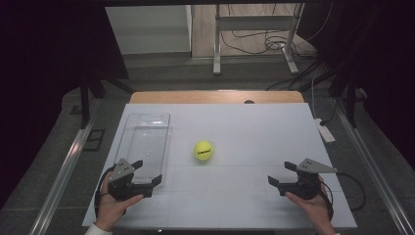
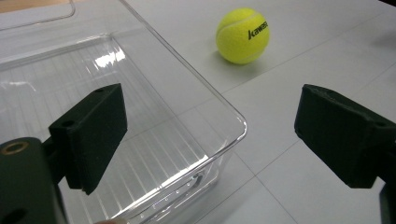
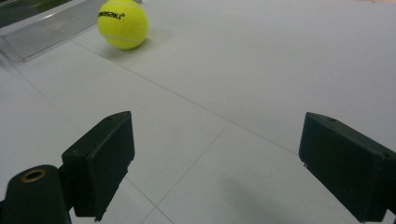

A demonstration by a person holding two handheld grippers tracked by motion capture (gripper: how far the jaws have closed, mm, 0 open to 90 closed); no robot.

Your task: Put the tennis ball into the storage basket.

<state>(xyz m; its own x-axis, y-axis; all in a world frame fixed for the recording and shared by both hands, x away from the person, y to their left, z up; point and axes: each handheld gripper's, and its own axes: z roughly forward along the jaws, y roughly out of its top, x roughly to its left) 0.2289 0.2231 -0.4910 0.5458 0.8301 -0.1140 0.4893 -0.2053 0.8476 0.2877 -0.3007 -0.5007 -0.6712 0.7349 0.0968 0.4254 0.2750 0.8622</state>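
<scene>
Left gripper (image 2: 210, 135), released, straddles the clear tray's (image 2: 233, 116) corner; right gripper (image 3: 215, 163), released, faces the tennis ball (image 3: 123, 23).

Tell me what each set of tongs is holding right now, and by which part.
Nothing is held. The left tongs stand open over the near corner of the clear tray; the right tongs are open above the bare table. The tennis ball lies untouched.

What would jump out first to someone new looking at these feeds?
The yellow tennis ball near the middle of the white table, bright against everything else. Left of it lies a clear plastic bin, empty. The left gripper at the bin's near end and the right gripper both stand open.
</scene>
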